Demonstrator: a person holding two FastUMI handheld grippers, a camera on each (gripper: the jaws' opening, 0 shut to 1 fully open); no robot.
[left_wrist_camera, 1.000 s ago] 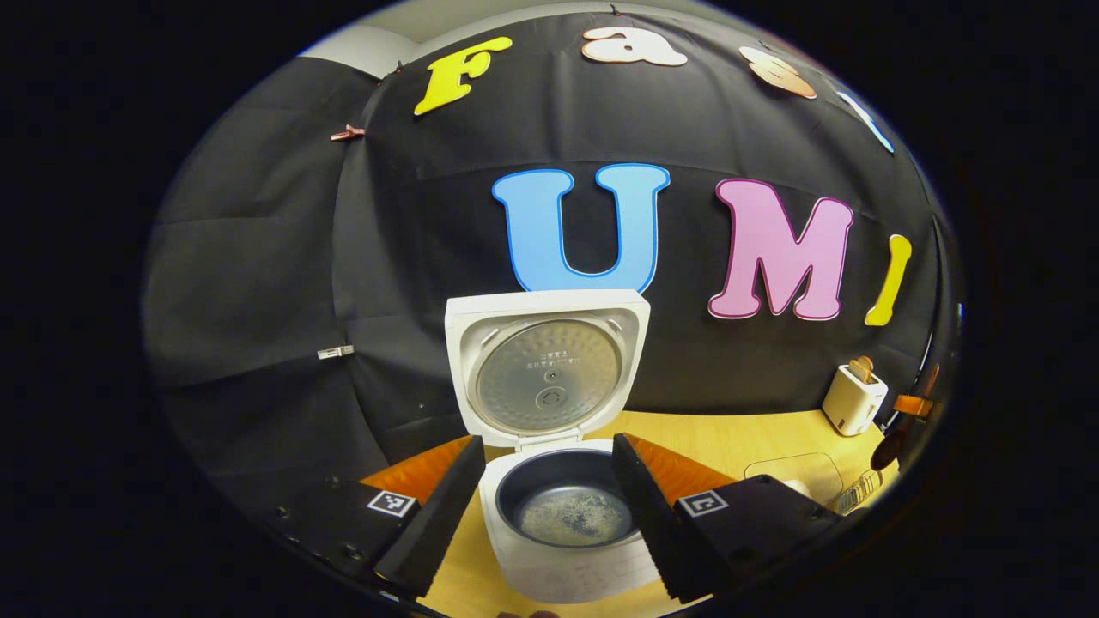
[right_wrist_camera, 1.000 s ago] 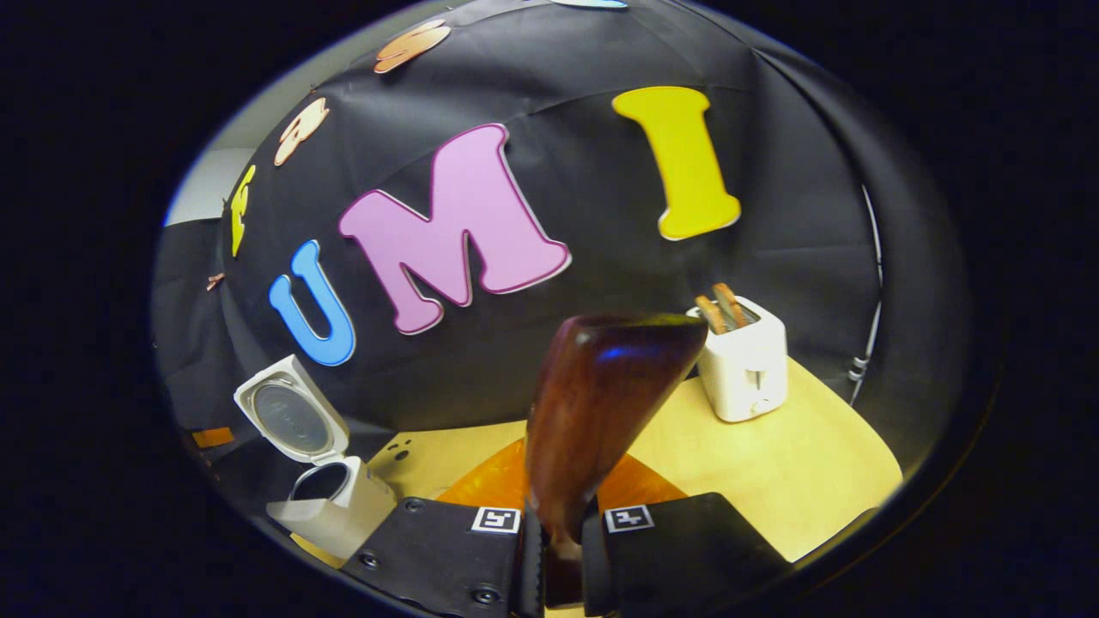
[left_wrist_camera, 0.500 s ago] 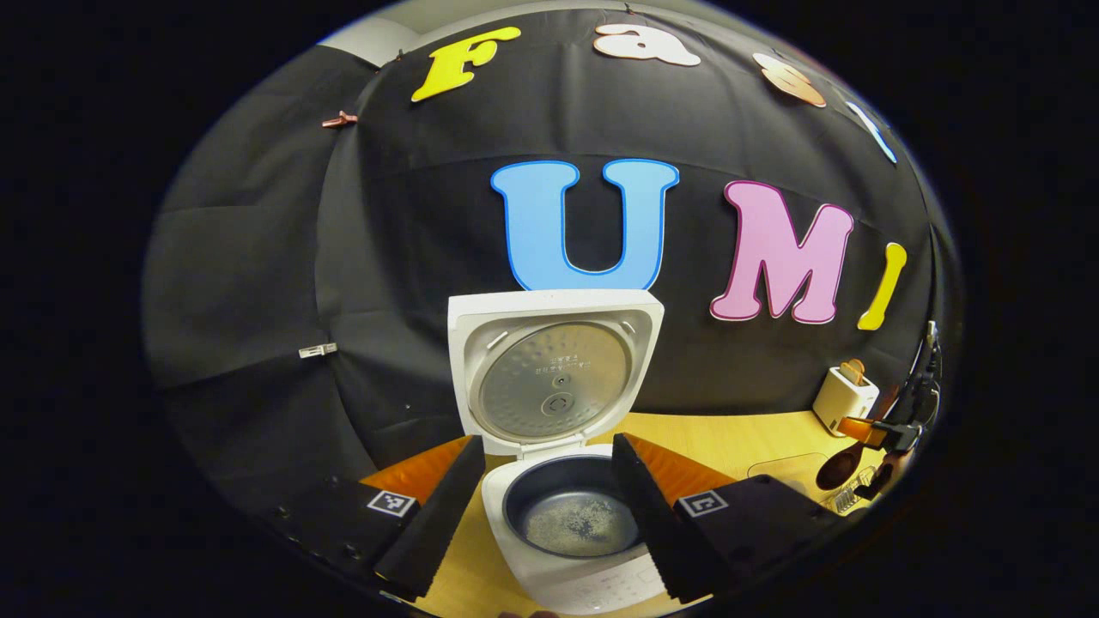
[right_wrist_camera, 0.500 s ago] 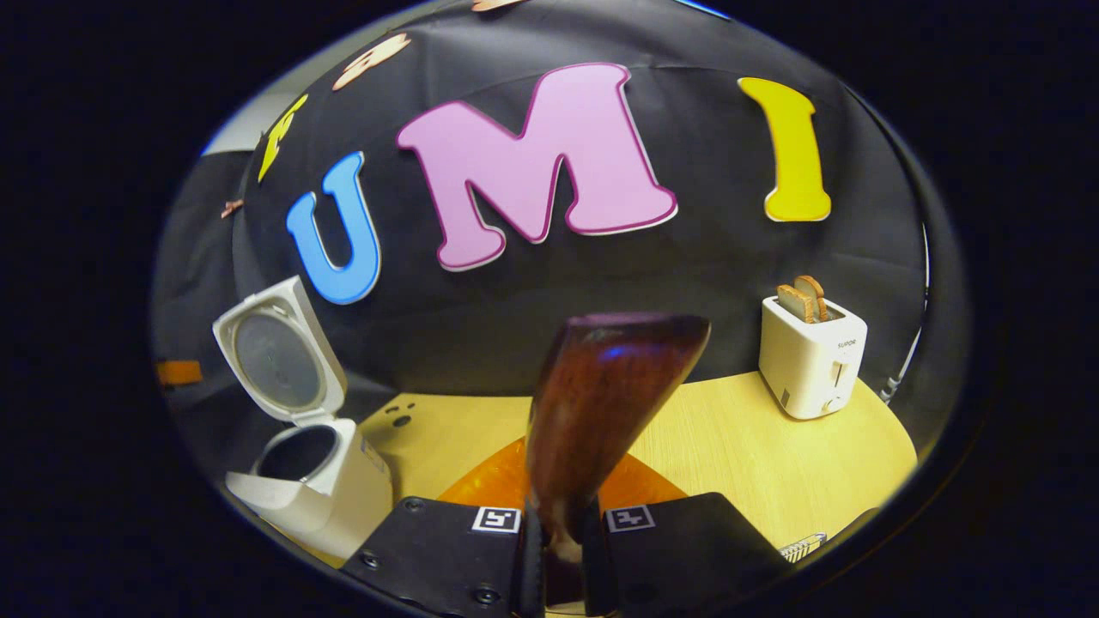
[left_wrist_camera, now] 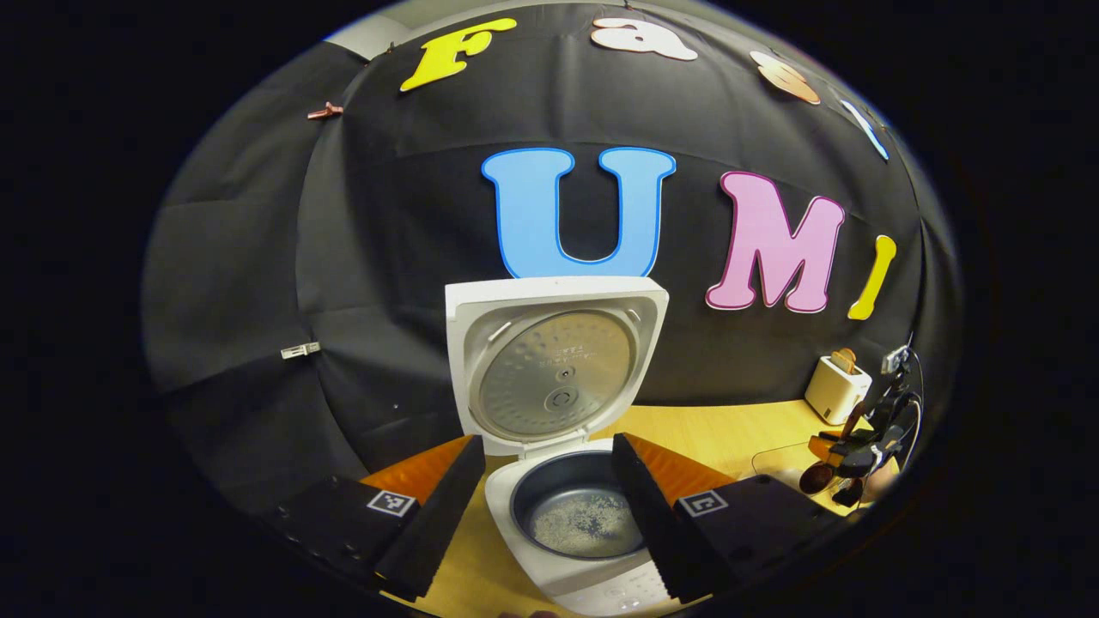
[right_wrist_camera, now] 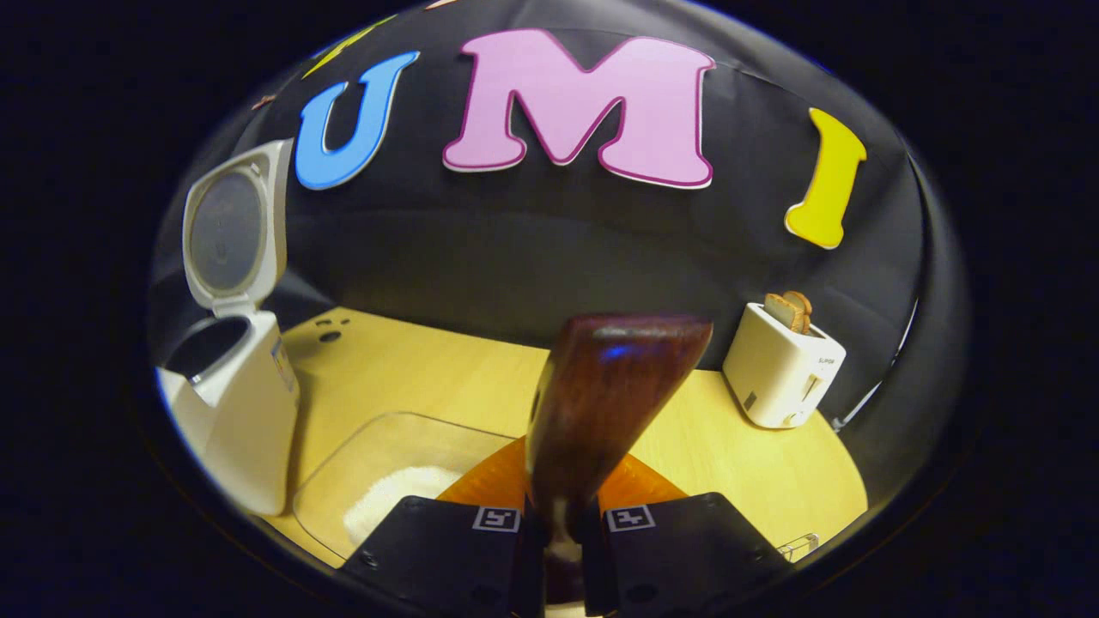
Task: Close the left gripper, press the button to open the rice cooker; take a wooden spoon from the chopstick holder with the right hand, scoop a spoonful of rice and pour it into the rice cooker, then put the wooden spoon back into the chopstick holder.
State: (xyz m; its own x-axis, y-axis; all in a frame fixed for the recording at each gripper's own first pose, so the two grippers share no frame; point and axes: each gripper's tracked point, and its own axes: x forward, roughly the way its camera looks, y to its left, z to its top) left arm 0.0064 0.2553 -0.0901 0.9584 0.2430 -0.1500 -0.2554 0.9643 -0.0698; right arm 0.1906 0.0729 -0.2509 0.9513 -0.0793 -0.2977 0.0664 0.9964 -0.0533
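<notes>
The white rice cooker [left_wrist_camera: 549, 558] stands open with its lid [left_wrist_camera: 558, 360] upright, and a thin layer of rice lies in the dark inner pot [left_wrist_camera: 579, 522]. My left gripper [left_wrist_camera: 547, 446] is open just in front of it, one finger on each side of the pot, holding nothing. My right gripper [right_wrist_camera: 558, 549] is shut on the handle of the dark wooden spoon [right_wrist_camera: 610, 403], whose bowl rises ahead of the fingers. Below the spoon is a clear container [right_wrist_camera: 386, 463] with white rice in it. The cooker [right_wrist_camera: 232, 412] stands left of that container. In the left gripper view the right gripper [left_wrist_camera: 859, 455] and spoon [left_wrist_camera: 816, 478] are at the far right.
A white toaster [right_wrist_camera: 781, 365] with two slices of toast stands at the back right on the wooden table [right_wrist_camera: 429, 369]. A bit of wire holder rim [right_wrist_camera: 798, 543] pokes in at the lower right. The black cloth wall is close behind the cooker and toaster.
My right gripper has swung right and tipped down with the spoon, from facing the cooker to over the clear rice container. The left gripper barely shifted and stays open.
</notes>
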